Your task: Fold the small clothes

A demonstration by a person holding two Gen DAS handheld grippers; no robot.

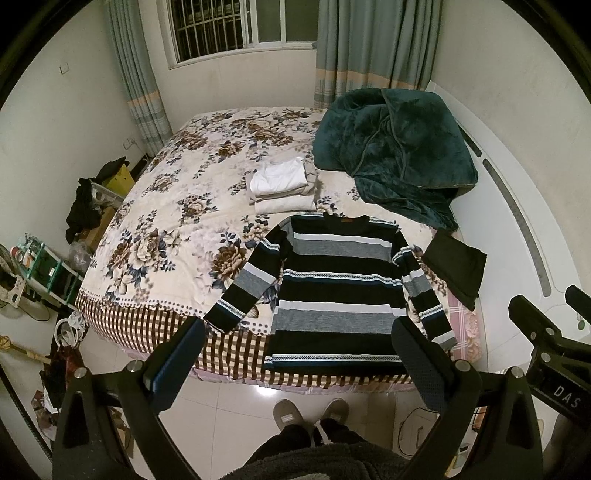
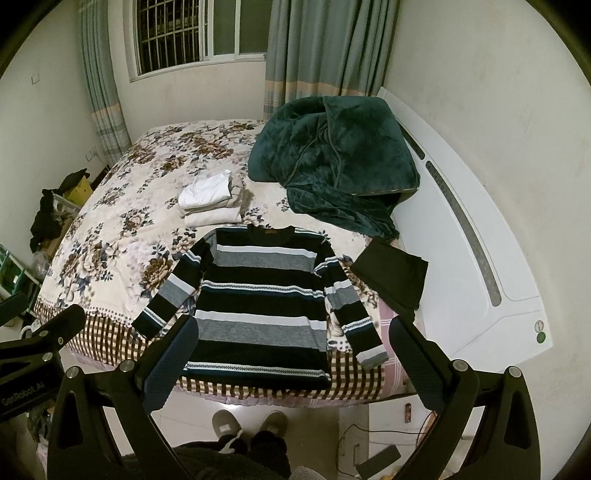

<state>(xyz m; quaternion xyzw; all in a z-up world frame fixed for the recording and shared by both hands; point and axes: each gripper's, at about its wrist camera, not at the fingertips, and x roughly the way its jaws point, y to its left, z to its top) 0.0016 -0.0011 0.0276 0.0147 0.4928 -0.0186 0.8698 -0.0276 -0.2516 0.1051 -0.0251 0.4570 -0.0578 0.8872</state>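
You are facing a bed (image 1: 177, 206) with a flowered cover and a checked skirt, a white headboard (image 2: 480, 236) along its right side and off-white walls around it. Behind it a barred window (image 1: 236, 26) shows dark between grey-green curtains (image 2: 325, 51). The floor (image 1: 236, 402) is glossy pale tile reflecting a light, with clutter (image 1: 44, 266) at left.

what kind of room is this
Most likely a home bedroom: a bed with a floral bedspread fills the room, a curtained window sits behind it, and a striped sweater lies spread flat near a stack of folded clothes.
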